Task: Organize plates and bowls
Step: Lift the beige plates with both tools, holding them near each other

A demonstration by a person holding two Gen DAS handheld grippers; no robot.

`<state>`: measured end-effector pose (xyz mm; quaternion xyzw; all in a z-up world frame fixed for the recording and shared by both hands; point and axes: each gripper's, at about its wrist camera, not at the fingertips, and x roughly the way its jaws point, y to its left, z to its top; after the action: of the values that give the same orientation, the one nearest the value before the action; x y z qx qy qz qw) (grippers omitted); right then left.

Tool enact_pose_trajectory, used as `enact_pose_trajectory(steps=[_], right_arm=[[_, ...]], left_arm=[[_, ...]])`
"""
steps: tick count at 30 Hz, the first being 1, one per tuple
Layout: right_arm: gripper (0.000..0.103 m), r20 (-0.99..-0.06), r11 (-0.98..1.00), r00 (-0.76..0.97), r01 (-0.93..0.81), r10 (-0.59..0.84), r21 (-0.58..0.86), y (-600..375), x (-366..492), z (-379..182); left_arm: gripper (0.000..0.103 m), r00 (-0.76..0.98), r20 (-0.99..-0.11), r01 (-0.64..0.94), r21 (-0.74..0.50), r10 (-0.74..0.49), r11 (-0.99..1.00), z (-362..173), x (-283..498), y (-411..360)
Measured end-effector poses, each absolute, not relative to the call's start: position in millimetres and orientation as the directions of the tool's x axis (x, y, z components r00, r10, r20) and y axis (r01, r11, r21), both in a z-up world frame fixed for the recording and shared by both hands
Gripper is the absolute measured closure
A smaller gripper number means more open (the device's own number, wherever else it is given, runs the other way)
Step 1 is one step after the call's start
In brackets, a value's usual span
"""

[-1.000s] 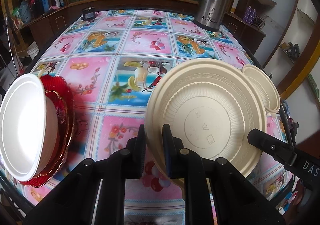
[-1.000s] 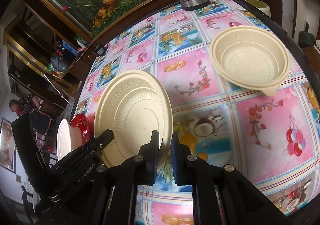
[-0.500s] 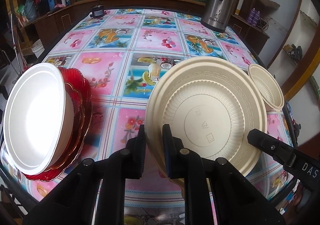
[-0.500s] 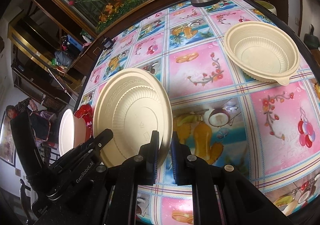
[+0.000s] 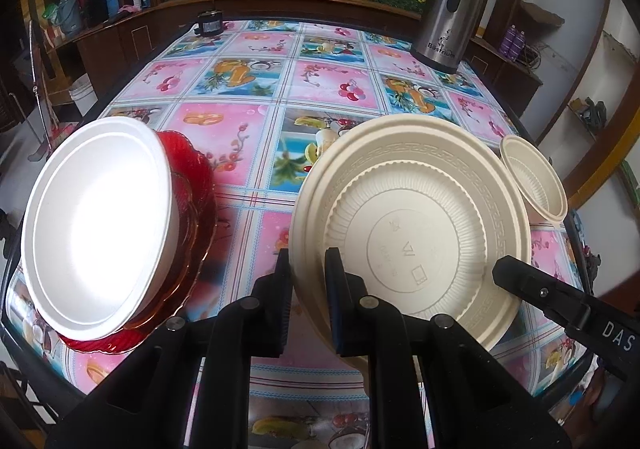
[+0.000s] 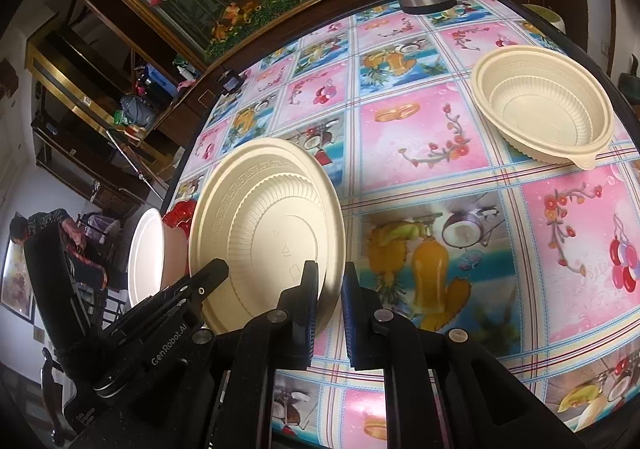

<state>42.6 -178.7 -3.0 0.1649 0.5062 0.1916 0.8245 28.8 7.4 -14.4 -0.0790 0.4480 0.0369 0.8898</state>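
A cream plastic plate (image 5: pixel 412 233) is held on edge above the table, its underside facing the cameras. My left gripper (image 5: pixel 307 281) is shut on its near rim; my right gripper (image 6: pixel 330 289) is shut on the same plate (image 6: pixel 268 229) at its right rim. A white bowl (image 5: pixel 100 225) sits in a red glass plate (image 5: pixel 192 185) at the table's left edge, and shows in the right wrist view (image 6: pixel 144 257) too. A cream bowl (image 6: pixel 544 109) stands alone at the right, seen also in the left wrist view (image 5: pixel 534 181).
A steel thermos jug (image 5: pixel 452 13) stands at the table's far right corner. A small dark object (image 5: pixel 210 23) lies at the far edge. The table carries a pink and blue fruit-print cloth (image 5: pixel 260 89). Wooden shelving surrounds the table.
Both grippers have carried the cream plate leftward and nearer the white bowl and red plate, which now sit larger and closer in the left wrist view. The grips are unchanged.
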Motion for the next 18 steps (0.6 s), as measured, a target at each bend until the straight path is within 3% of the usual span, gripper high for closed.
enact_pose_trajectory(steps=[18], right_arm=[[0.092, -0.756, 0.856, 0.403, -0.218, 0.516, 0.468, -153, 41, 5]], left_arm=[[0.090, 0.622, -0.783, -0.180, -0.125, 0.014, 0.976, -2, 13, 36]])
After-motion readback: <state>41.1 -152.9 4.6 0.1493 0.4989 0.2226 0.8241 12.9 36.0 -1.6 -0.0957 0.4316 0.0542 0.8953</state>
